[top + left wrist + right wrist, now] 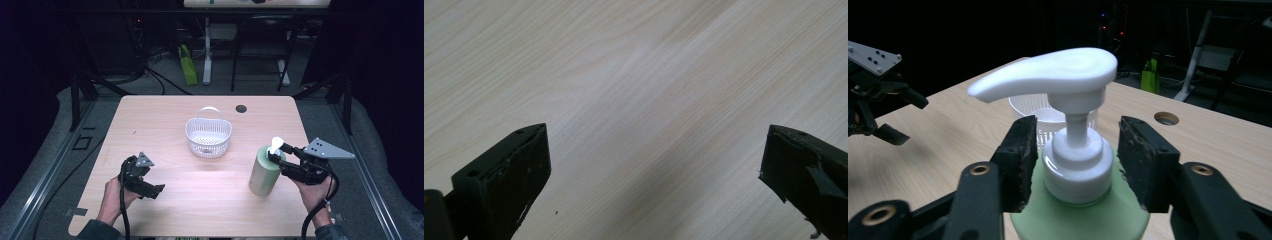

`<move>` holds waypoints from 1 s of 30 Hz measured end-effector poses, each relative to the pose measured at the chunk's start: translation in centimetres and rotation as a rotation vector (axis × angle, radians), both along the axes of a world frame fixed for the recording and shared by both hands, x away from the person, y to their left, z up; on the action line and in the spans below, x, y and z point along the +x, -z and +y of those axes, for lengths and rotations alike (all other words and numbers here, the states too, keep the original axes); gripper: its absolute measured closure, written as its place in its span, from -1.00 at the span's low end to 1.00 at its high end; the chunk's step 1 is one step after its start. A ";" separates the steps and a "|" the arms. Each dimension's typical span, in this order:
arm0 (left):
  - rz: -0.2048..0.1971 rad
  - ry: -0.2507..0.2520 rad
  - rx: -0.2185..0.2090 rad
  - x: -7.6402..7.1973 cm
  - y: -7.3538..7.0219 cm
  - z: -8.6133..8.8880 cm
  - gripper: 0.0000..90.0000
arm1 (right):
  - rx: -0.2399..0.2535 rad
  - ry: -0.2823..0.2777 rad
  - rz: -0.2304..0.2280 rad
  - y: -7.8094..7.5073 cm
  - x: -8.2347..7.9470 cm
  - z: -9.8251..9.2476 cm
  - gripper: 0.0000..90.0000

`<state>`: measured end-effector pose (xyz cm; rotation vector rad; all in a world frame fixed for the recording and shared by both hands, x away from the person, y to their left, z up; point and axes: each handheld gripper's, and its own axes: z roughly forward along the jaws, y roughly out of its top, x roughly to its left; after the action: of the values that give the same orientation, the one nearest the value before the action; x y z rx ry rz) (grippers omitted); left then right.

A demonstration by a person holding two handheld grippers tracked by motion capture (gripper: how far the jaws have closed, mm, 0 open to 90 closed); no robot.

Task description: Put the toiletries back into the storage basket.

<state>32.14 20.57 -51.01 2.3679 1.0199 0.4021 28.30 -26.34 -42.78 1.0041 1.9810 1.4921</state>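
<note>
Green pump bottle: right gripper pads flank its white collar w/ slight gaps, not yet clamped; squeeze evenly, lift upright. Left gripper apart, idle.

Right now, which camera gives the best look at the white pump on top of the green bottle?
The right gripper view: the pump sits close up between the right gripper and its two black jaws, with spout, stem and collar all plain. The high view shows it small atop the green bottle. The left gripper view looks down at the table.
</note>
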 end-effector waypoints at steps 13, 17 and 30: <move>-0.005 0.009 0.013 -0.1 -0.1 -0.2 -1.00 | 0.014 0.022 -0.051 -0.4 -0.1 0.4 0.48; 0.003 0.005 0.010 0.1 0.0 0.0 -1.00 | 0.016 0.021 -0.059 -0.5 -0.1 0.4 0.51; -0.006 0.000 0.012 -0.1 0.0 0.0 -1.00 | 0.033 0.019 -0.069 -0.7 -0.1 0.4 0.48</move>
<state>32.08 20.55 -50.96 2.3757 1.0169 0.4163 28.21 -25.92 -42.10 0.9698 1.8993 1.5333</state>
